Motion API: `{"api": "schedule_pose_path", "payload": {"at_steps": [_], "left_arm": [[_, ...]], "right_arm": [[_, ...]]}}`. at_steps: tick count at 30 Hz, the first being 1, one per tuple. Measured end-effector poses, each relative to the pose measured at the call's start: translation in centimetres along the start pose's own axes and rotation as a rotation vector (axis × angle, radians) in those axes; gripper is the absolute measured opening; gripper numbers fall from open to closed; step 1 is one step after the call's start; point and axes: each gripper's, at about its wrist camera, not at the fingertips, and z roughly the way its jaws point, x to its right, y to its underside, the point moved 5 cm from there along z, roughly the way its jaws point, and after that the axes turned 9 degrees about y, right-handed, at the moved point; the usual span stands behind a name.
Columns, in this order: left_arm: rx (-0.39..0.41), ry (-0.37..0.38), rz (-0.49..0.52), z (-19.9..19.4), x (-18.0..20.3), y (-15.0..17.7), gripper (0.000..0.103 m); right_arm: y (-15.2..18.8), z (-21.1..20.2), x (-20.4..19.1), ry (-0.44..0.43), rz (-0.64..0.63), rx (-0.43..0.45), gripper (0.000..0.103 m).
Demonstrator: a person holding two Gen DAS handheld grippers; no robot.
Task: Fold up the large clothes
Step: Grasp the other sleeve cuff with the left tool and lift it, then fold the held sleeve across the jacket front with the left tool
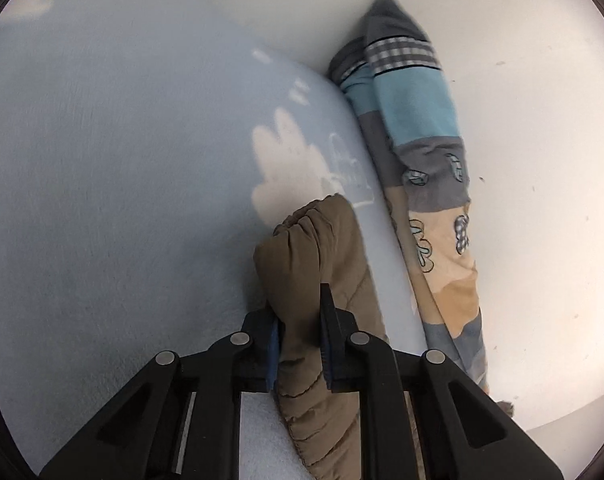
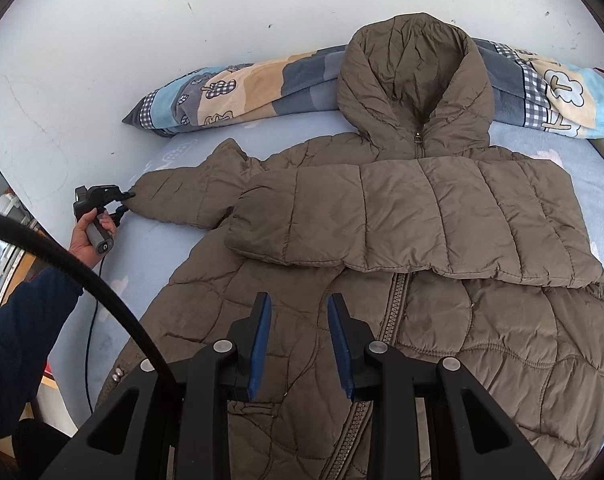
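Observation:
A brown quilted hooded jacket (image 2: 402,240) lies face up on a light blue bed sheet (image 2: 149,248). One sleeve is folded across its chest. The other sleeve stretches to the left. My left gripper (image 1: 299,316) is shut on that sleeve's cuff (image 1: 314,248); it also shows in the right wrist view (image 2: 123,202), held in a hand at the sleeve's end. My right gripper (image 2: 297,316) is open and empty, hovering over the jacket's lower front beside the zipper (image 2: 394,300).
A patchwork blue, grey and tan pillow (image 2: 237,88) lies along the white wall (image 2: 181,8) behind the hood; it also shows in the left wrist view (image 1: 426,168). A black cable (image 2: 93,280) arcs at the left. The bed edge is at the left.

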Motion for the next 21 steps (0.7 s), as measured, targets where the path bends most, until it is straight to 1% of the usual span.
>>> {"api": "schedule_pose_path", "payload": {"at_steps": [5, 11, 17, 19, 21], "left_arm": [[0.014, 0.061, 0.069, -2.0, 3.7, 0.1, 0.015], [0.015, 0.129, 0.195, -5.4, 11.1, 1.2, 0.015], [0.005, 0.201, 0.302, -9.3, 19.1, 3.5, 0.015], [-0.004, 0.229, 0.341, -10.4, 22.2, 4.8, 0.015], [-0.011, 0.251, 0.379, -11.4, 25.0, 6.1, 0.015]], "right_arm": [[-0.3, -0.9, 0.6, 0.005, 0.018, 0.024, 0.032], [-1.1, -2.7, 2.4, 0.025, 0.070, 0.066, 0.032], [-1.5, -4.2, 6.2, 0.114, 0.141, 0.085, 0.032], [-1.5, -4.7, 7.8, 0.134, 0.168, 0.093, 0.032], [-1.7, -5.2, 9.4, 0.177, 0.194, 0.104, 0.032]]}}
